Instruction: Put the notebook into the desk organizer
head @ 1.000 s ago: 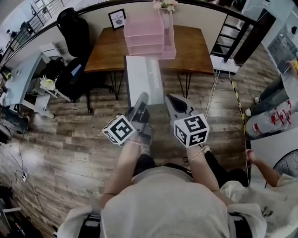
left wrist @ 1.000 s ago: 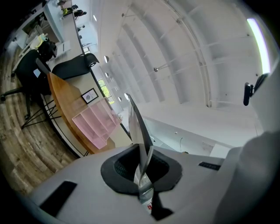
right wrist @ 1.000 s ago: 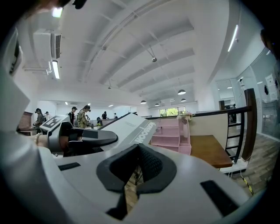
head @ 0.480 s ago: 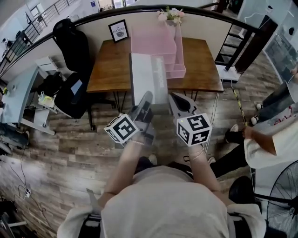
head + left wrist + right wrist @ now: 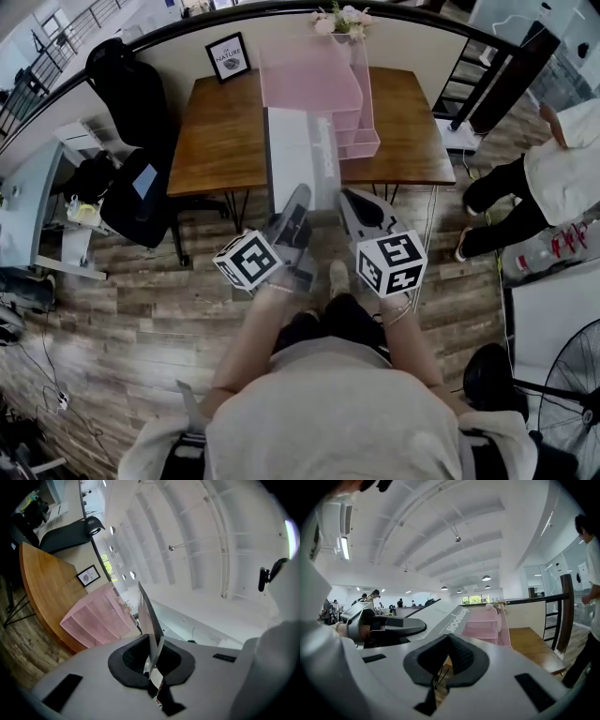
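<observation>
A grey notebook (image 5: 302, 157) stands out forward from my left gripper (image 5: 298, 199), which is shut on its near edge. The notebook's far end reaches over the front of the wooden table (image 5: 217, 131), just before the pink desk organizer (image 5: 321, 86). In the left gripper view the notebook (image 5: 149, 616) rises edge-on from between the pads, with the organizer (image 5: 96, 619) at the left. My right gripper (image 5: 352, 201) is shut beside it, holding nothing. The right gripper view shows the notebook (image 5: 440, 615) at the left of the shut right gripper (image 5: 447, 641), with the organizer (image 5: 486, 623) behind.
A framed picture (image 5: 228, 56) and flowers (image 5: 342, 17) stand at the table's back. A black chair (image 5: 131, 89) is left of the table. A person (image 5: 553, 169) stands at the right, near black stairs (image 5: 487, 66). A fan (image 5: 562, 375) is at the lower right.
The table and organizer have come closer; the notebook's far end now lies over the table's front part. The person at the right has stood up and walked further back.
</observation>
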`<state>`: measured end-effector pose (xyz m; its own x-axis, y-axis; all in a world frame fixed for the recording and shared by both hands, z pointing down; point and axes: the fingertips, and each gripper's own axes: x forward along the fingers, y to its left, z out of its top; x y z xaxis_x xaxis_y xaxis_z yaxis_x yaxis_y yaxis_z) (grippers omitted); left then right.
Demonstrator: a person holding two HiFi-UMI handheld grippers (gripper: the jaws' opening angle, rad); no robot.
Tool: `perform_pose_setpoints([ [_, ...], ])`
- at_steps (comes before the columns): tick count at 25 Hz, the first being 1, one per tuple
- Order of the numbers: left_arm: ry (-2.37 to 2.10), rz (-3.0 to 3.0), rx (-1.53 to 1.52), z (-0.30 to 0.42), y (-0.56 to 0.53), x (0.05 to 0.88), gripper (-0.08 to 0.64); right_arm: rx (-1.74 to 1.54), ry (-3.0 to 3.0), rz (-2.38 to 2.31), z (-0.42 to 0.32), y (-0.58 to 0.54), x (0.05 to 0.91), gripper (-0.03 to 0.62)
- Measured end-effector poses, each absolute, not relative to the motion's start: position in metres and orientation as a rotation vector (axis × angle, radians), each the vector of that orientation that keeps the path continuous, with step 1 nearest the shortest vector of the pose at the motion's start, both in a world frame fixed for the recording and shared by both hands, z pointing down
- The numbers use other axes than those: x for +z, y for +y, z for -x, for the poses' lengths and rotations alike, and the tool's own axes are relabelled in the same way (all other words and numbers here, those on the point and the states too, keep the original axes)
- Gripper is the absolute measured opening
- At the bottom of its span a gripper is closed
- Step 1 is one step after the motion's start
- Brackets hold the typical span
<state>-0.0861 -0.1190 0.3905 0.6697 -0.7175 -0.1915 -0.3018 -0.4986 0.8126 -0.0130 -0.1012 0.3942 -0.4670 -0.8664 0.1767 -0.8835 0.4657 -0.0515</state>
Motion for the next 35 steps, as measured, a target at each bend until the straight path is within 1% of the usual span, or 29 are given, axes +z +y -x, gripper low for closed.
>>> perform_pose_setpoints([
  [9,-0.792,-2.104,-0.662,0.076,-0.167,0.389,0.008,0.208,-2.606,-1.52,0.006,-0.157,0.398,0.011],
  [21,-0.854,-2.084,-0.69,0.046,-0.267,0.368,0.008,0.14,-2.697,-1.457,-0.022,-0.263,0.366,0.011],
  [30,-0.902,-2.031,-0.734,0.023,-0.311,0.367,0.015,0.092,-2.762,-1.328,-0.035,-0.305,0.359,0.011],
  [35,-0.955,-1.985,-0.735,0.024,-0.325,0.375,0.017,0.107,-2.792,-1.269,-0.036,-0.316,0.363,0.011],
])
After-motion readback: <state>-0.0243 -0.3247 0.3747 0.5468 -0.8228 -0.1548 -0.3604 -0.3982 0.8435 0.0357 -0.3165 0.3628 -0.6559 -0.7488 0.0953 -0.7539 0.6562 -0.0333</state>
